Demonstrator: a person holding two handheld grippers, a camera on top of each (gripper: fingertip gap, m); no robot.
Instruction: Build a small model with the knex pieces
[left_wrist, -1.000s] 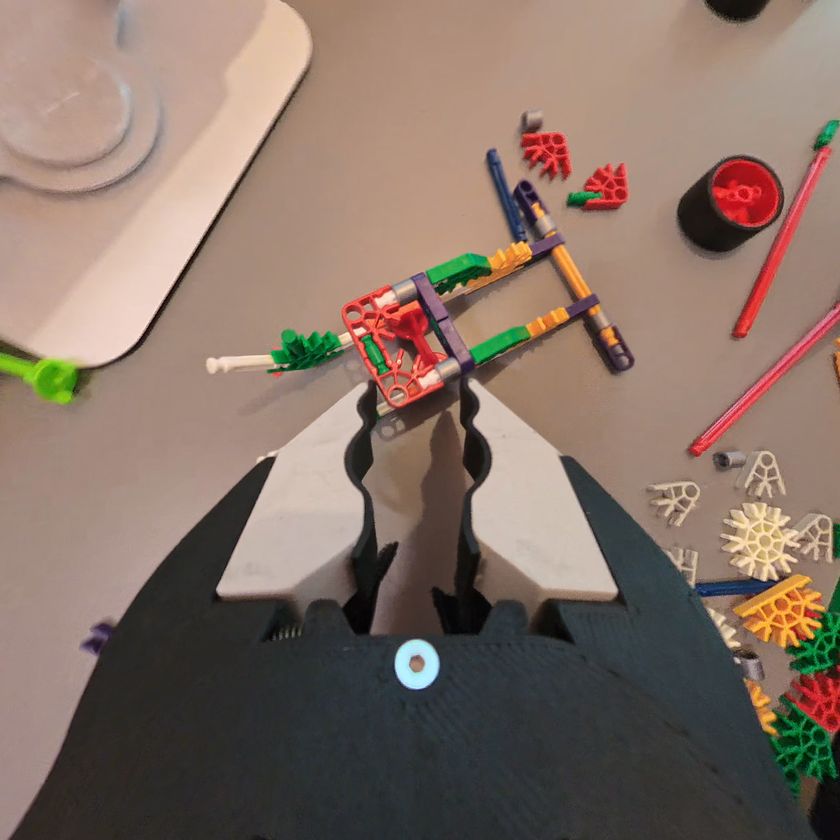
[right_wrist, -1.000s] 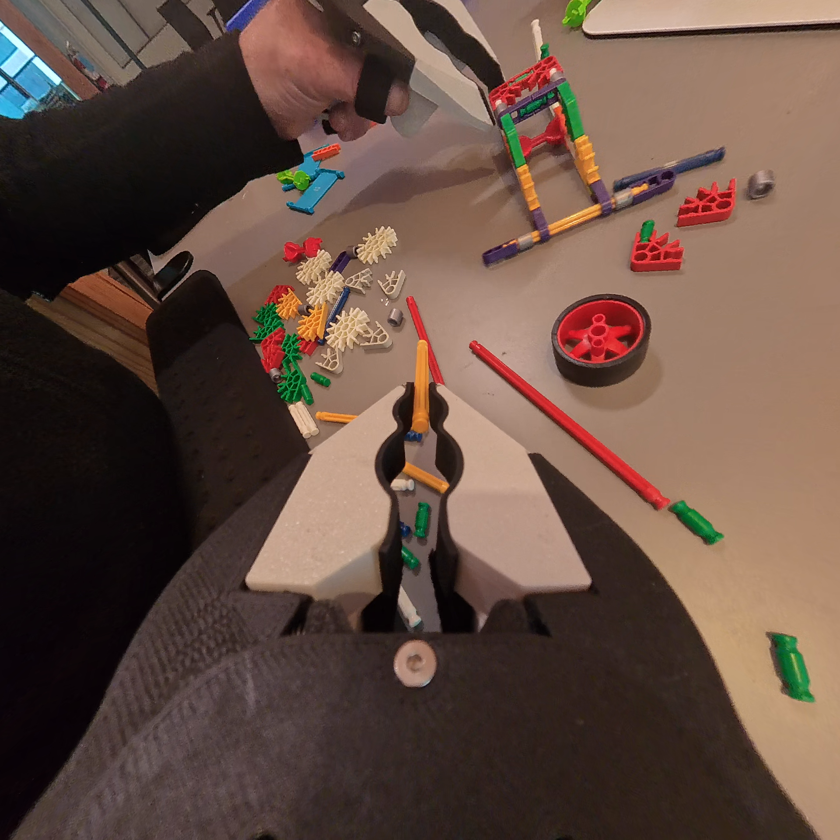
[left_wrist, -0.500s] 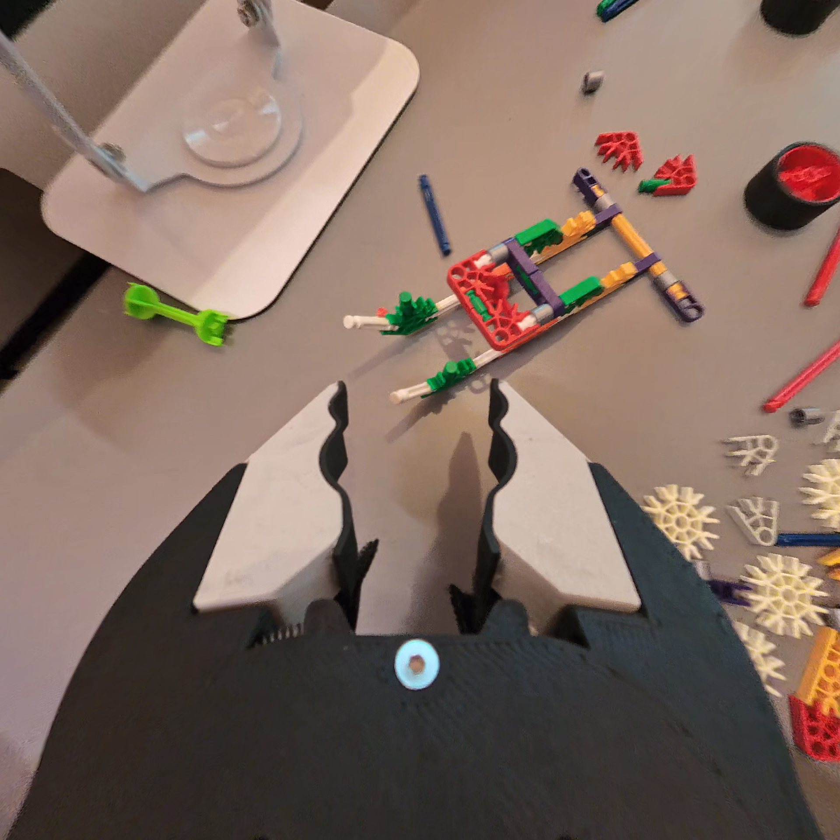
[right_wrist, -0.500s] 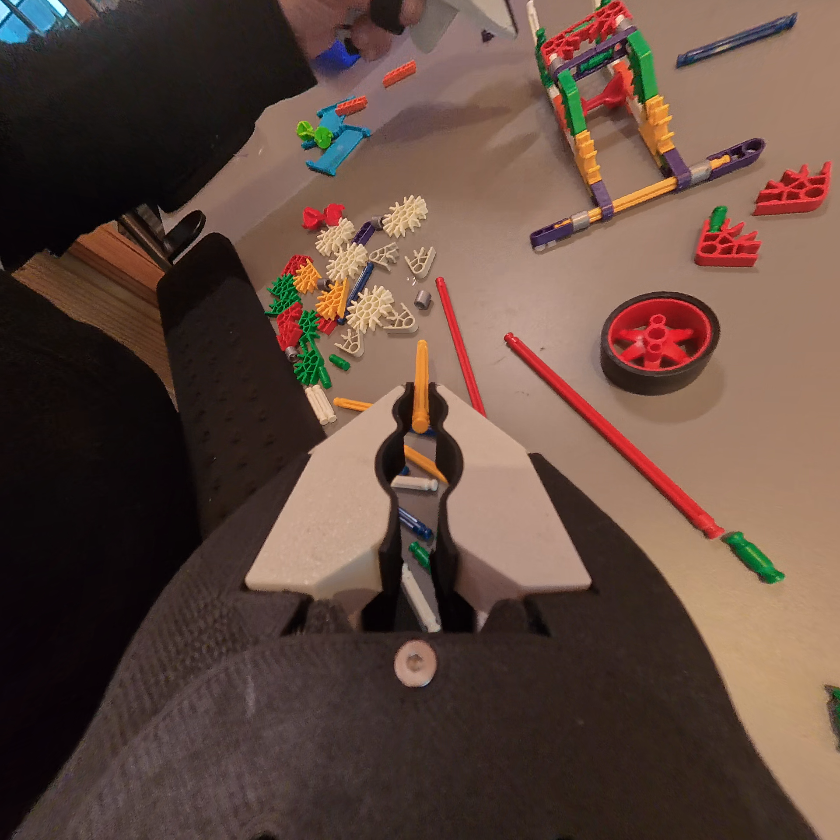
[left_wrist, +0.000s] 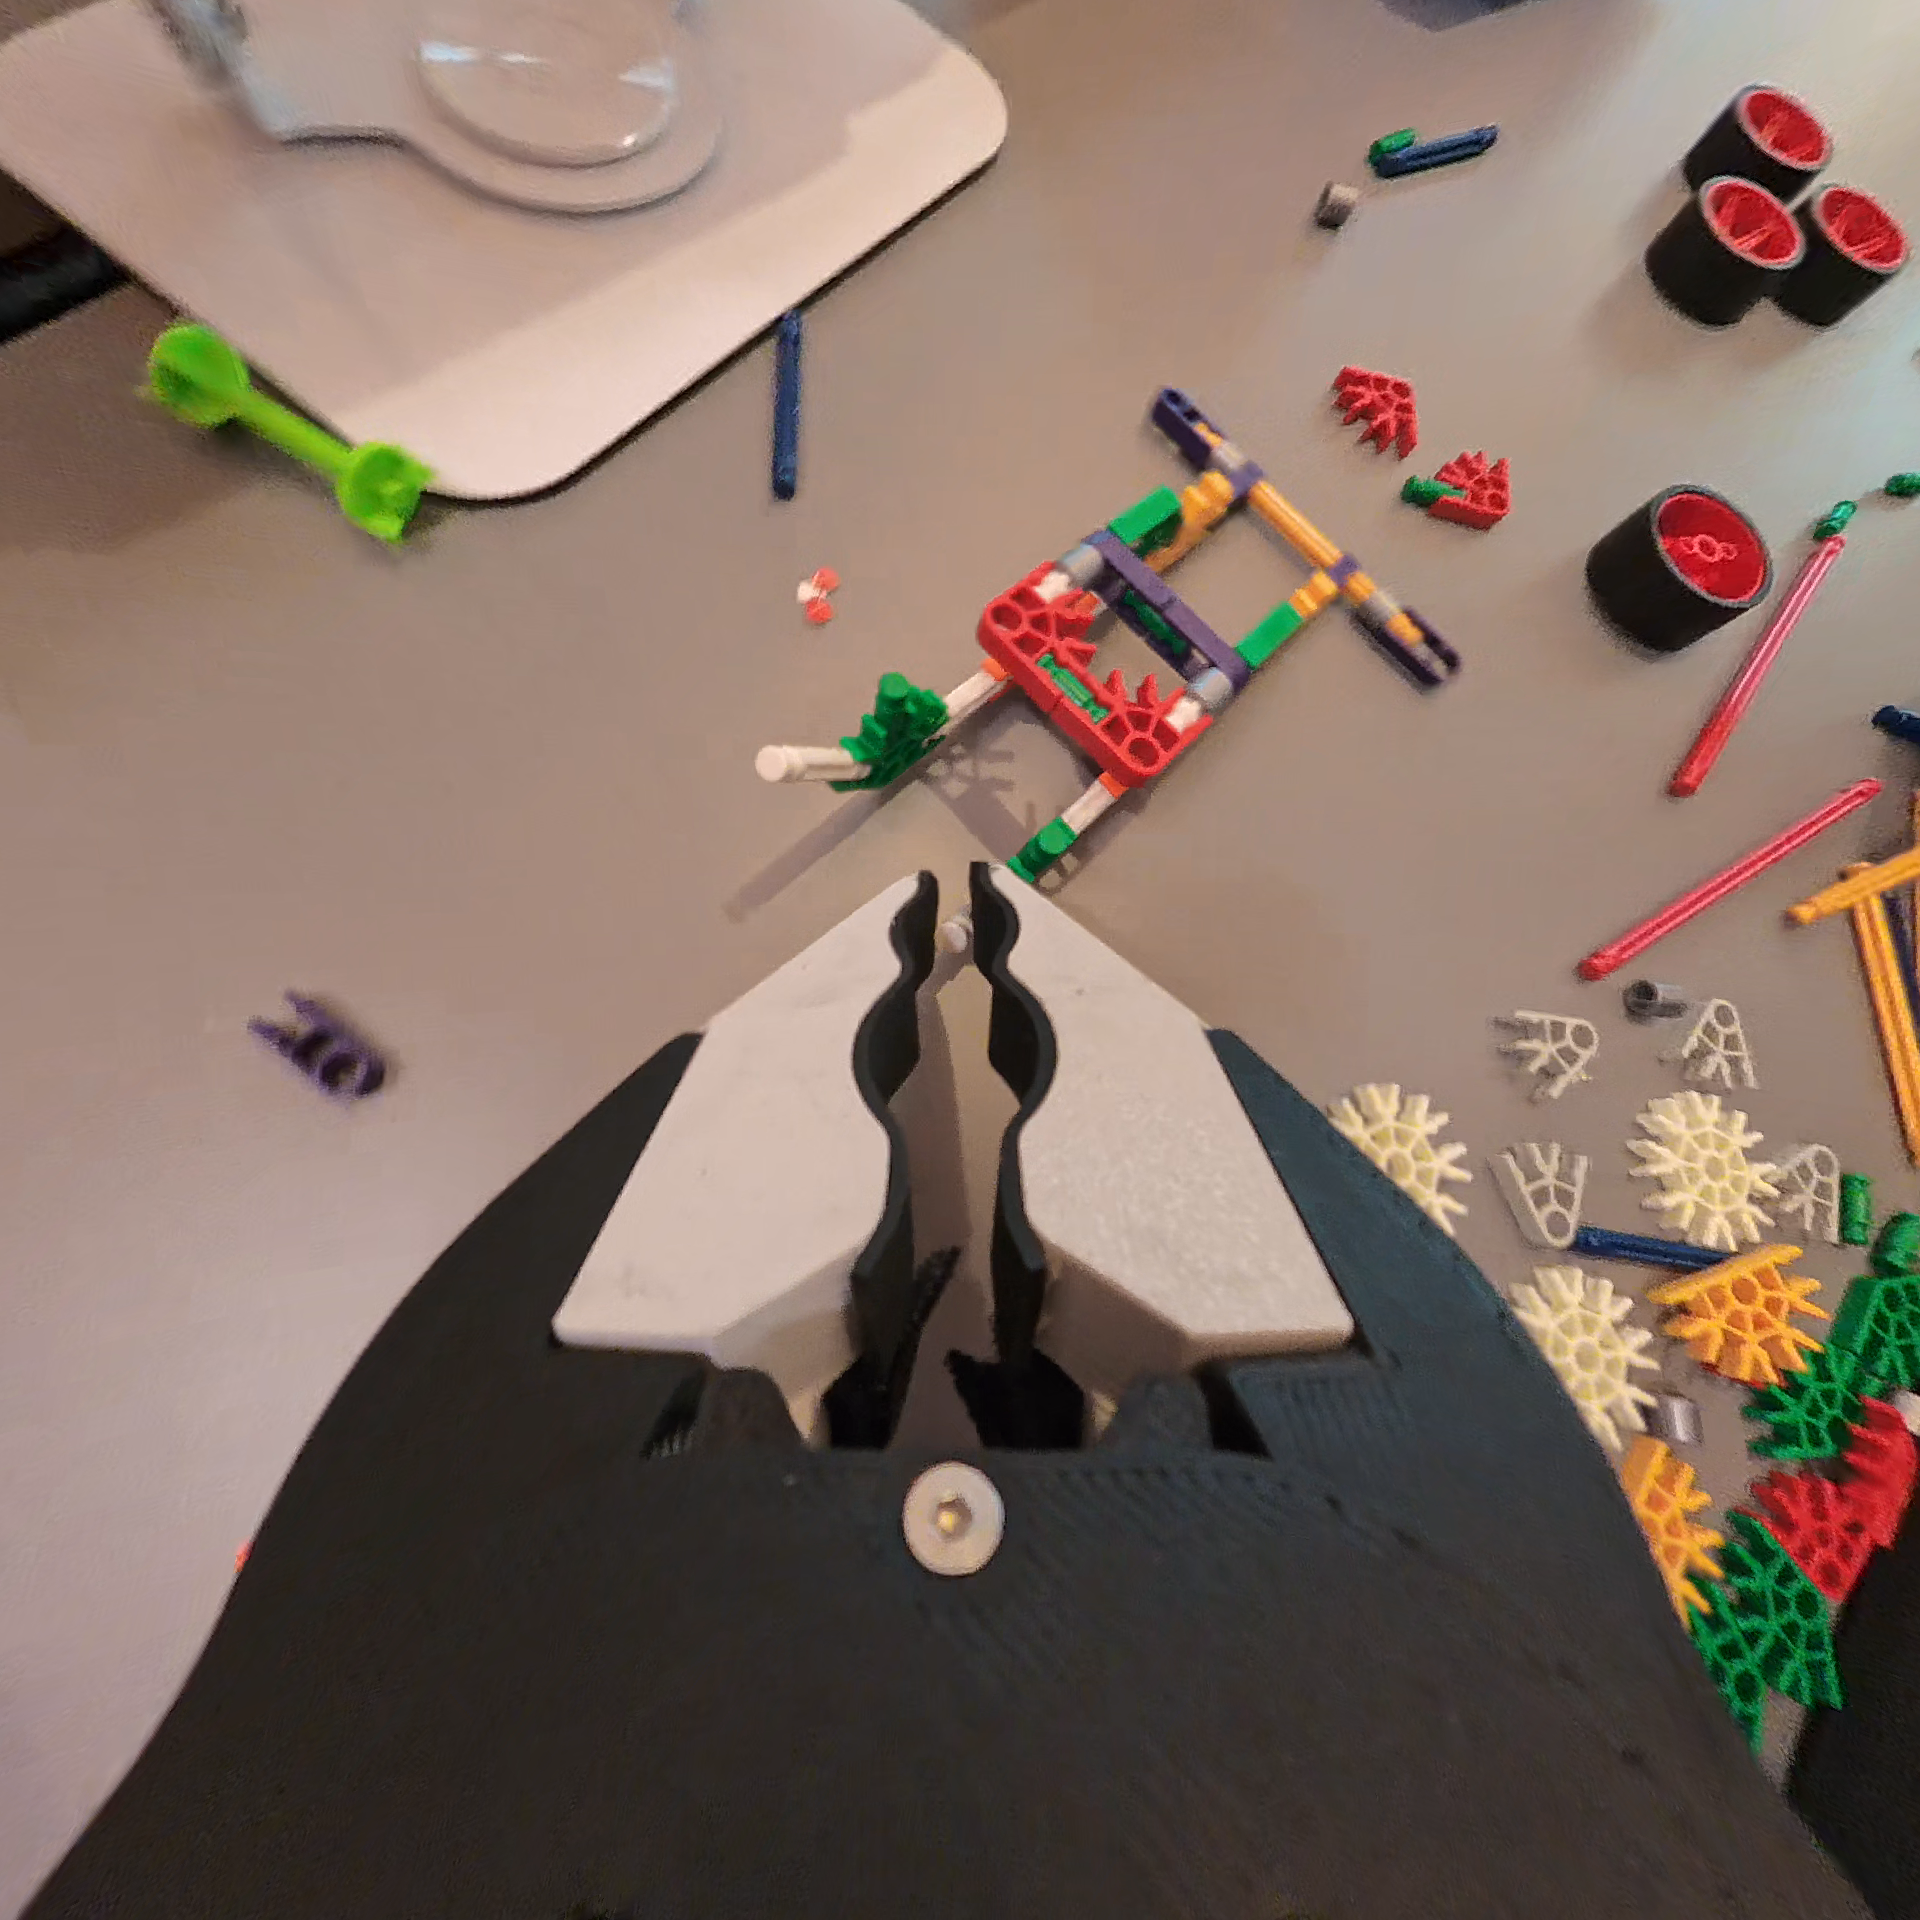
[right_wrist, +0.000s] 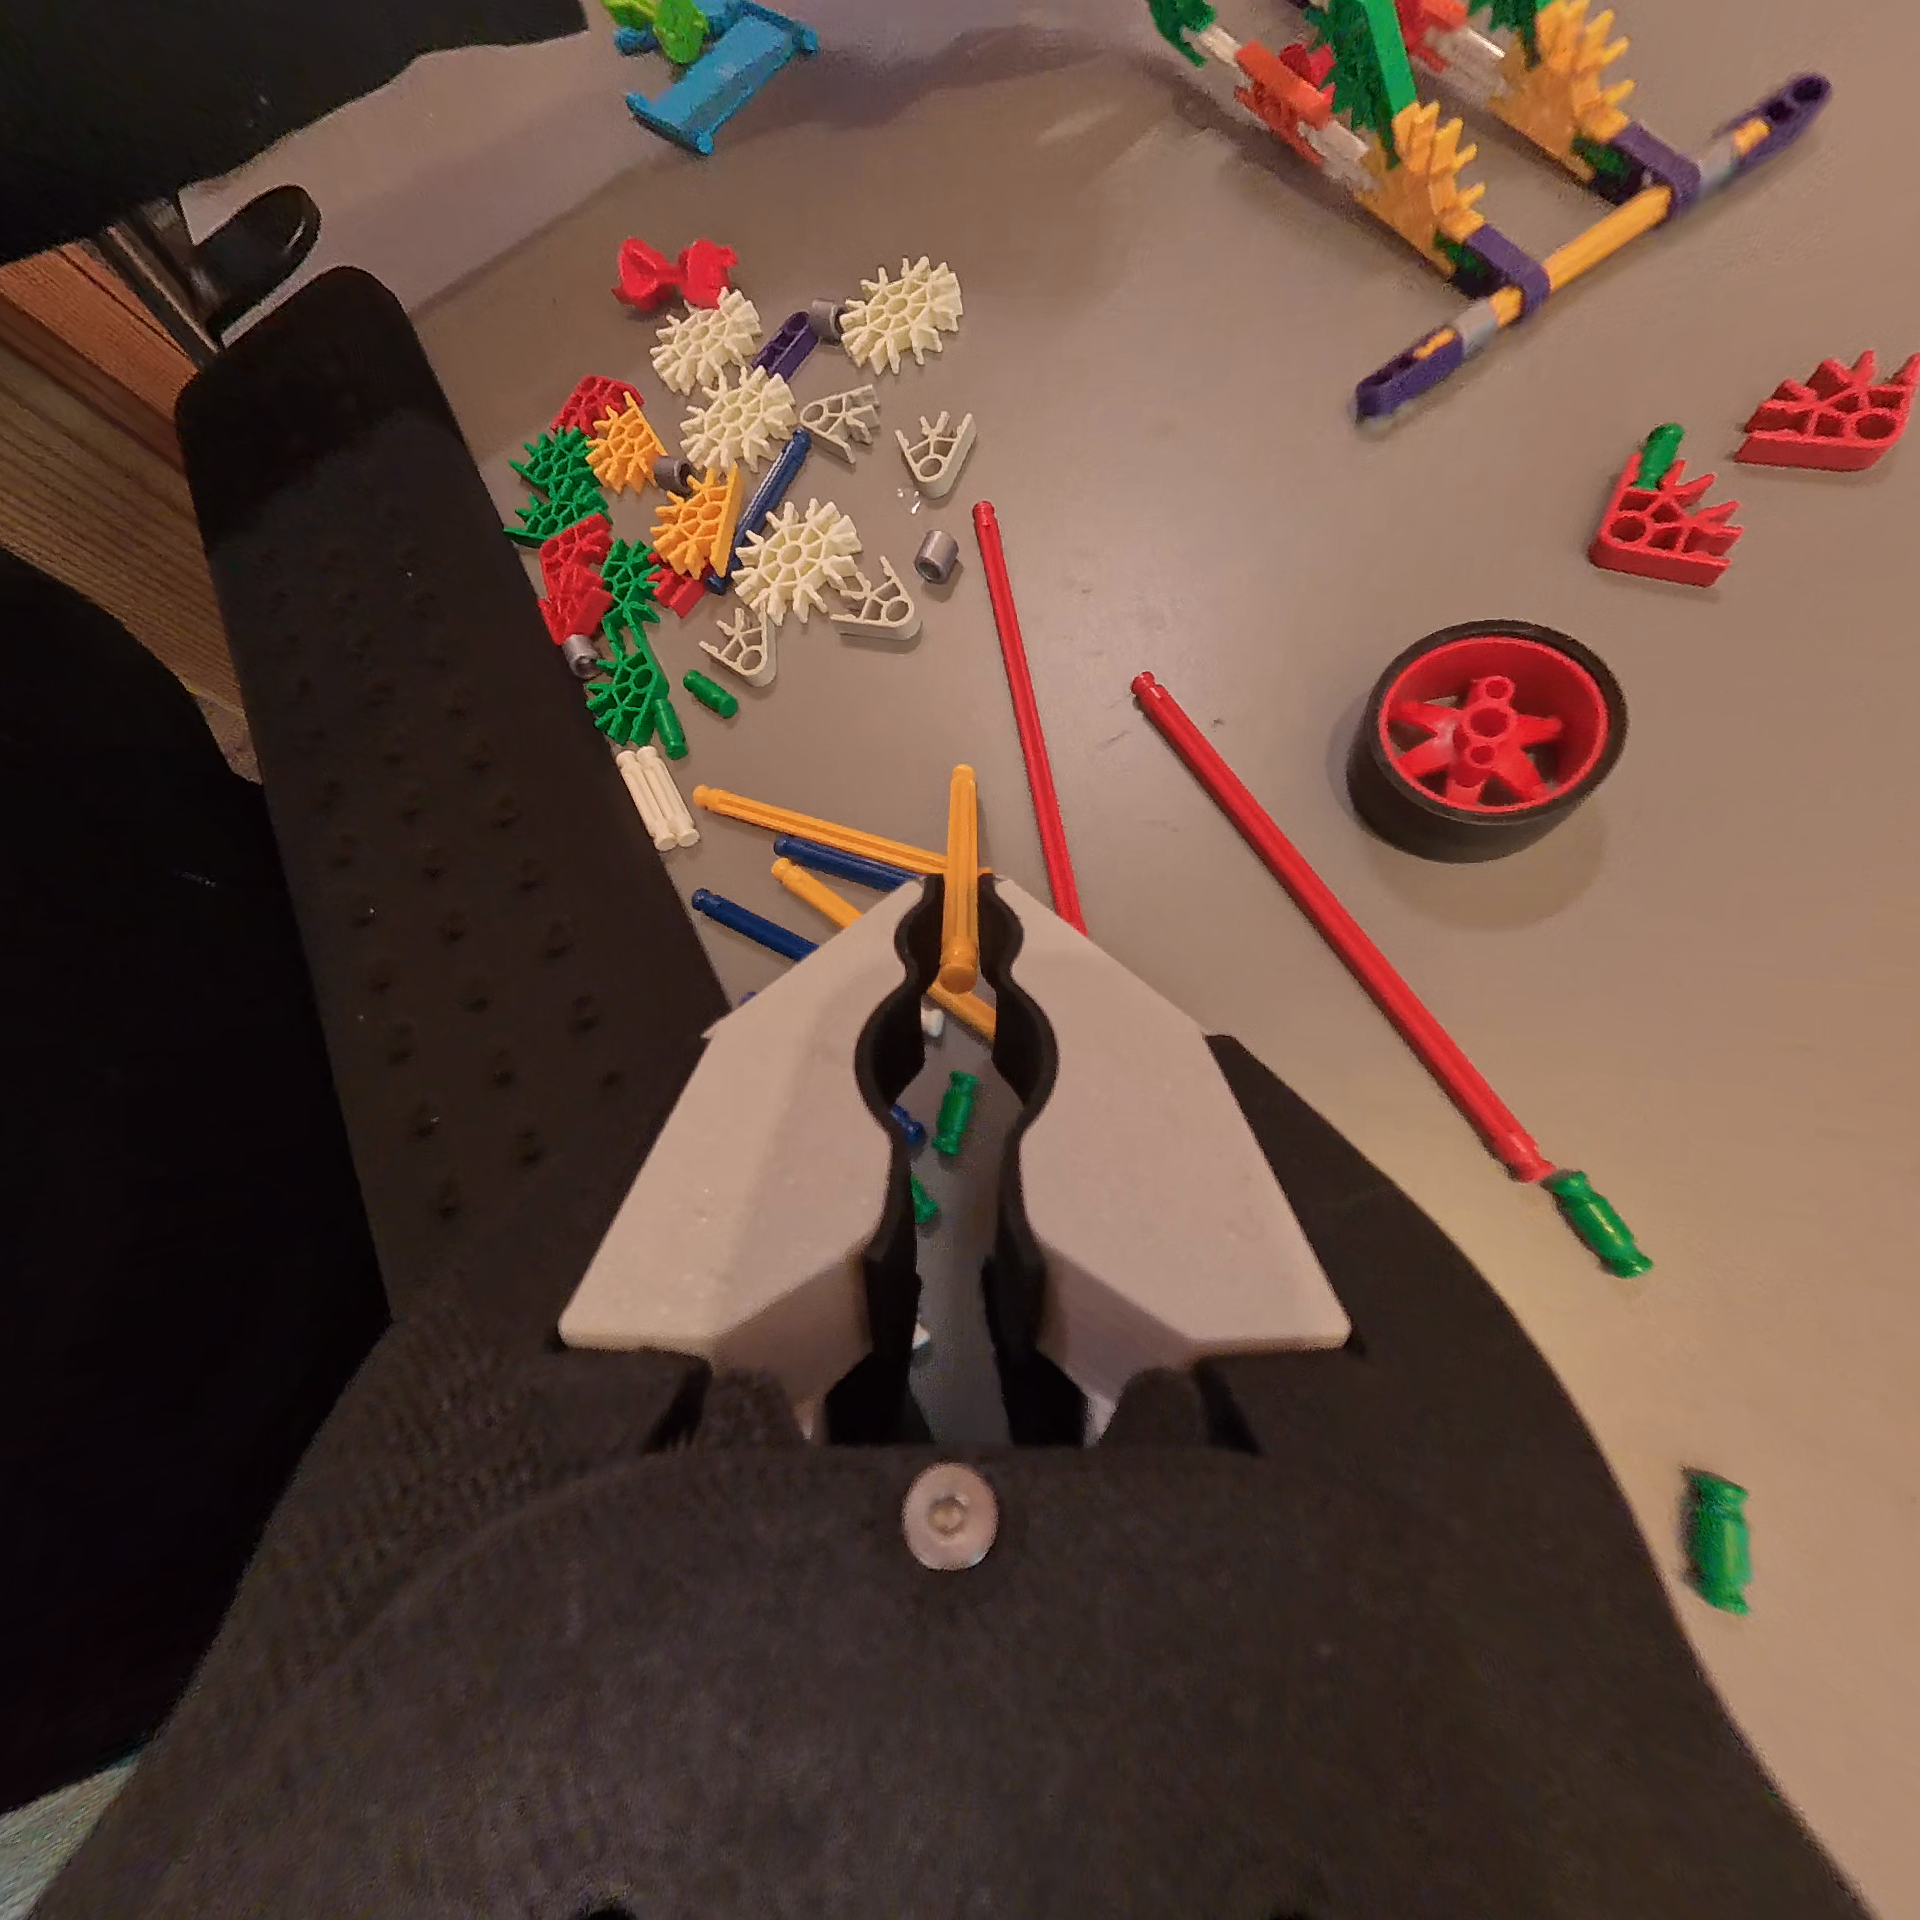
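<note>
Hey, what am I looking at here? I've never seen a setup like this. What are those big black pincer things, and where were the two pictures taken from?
Those are two handheld grippers. A person holds one in each hand, and each has a camera mounted behind its two fingers. One picture looks along the left gripper, the other along the right gripper. Below them is a grey table strewn with toy building parts: a half-built frame, a black wheel with a red hub, a long red rod and a pile of snowflake-shaped connectors. The left gripper looks closed on a white rod sticking out of the frame. The right one pinches an orange rod.
</note>
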